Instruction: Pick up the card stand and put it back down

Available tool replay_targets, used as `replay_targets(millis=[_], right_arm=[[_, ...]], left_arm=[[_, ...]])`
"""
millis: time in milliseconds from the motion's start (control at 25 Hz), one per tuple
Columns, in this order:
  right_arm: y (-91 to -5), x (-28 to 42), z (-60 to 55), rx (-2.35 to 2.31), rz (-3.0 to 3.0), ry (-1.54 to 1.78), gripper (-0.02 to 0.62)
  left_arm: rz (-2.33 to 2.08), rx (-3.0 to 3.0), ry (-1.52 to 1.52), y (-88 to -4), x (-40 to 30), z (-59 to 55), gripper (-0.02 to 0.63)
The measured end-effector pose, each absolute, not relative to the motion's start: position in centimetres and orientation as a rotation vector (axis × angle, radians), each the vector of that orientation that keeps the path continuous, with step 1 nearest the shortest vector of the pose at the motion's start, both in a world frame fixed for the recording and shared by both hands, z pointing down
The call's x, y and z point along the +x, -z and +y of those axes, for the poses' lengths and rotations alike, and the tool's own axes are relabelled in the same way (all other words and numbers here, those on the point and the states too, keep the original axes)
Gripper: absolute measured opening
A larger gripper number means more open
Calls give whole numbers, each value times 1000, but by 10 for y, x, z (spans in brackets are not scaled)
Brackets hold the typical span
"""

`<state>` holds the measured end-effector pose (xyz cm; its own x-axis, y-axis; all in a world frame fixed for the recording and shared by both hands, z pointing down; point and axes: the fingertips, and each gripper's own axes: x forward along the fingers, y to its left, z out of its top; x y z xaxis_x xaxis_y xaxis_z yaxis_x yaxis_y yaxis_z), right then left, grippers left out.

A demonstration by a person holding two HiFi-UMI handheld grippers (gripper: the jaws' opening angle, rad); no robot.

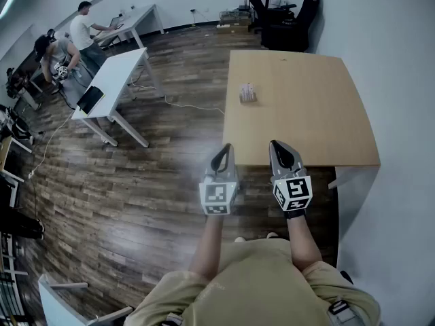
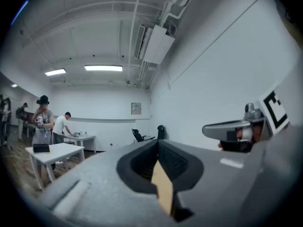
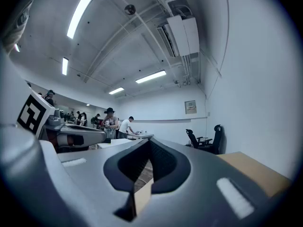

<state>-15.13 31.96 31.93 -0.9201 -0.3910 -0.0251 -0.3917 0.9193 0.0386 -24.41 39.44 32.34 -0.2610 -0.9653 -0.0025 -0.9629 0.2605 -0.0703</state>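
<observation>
Head view: left gripper (image 1: 221,156) and right gripper (image 1: 281,151) both pinched closed, empty; card stand (image 1: 247,92) sits well ahead of the fingers on the table (image 1: 312,121), near its left edge; arriving closed could shove it off.
Left gripper view: jaws together; stand unseen.
Right gripper view: same; bare tabletop right of the fingers.

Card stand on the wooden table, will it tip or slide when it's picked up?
The card stand looks small against the table, so it is probably light. It stands alone on smooth bare wood, so a nudge would likely slide it. It is too small here to judge stiffness.
</observation>
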Motion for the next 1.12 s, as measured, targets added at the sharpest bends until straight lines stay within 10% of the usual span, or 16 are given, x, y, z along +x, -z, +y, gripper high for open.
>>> replay_targets(millis=[1120], right_arm=[[-328,-249,100,-402,3032,32,5]], left_arm=[[2495,-1808,7,-327,-326,172,3]])
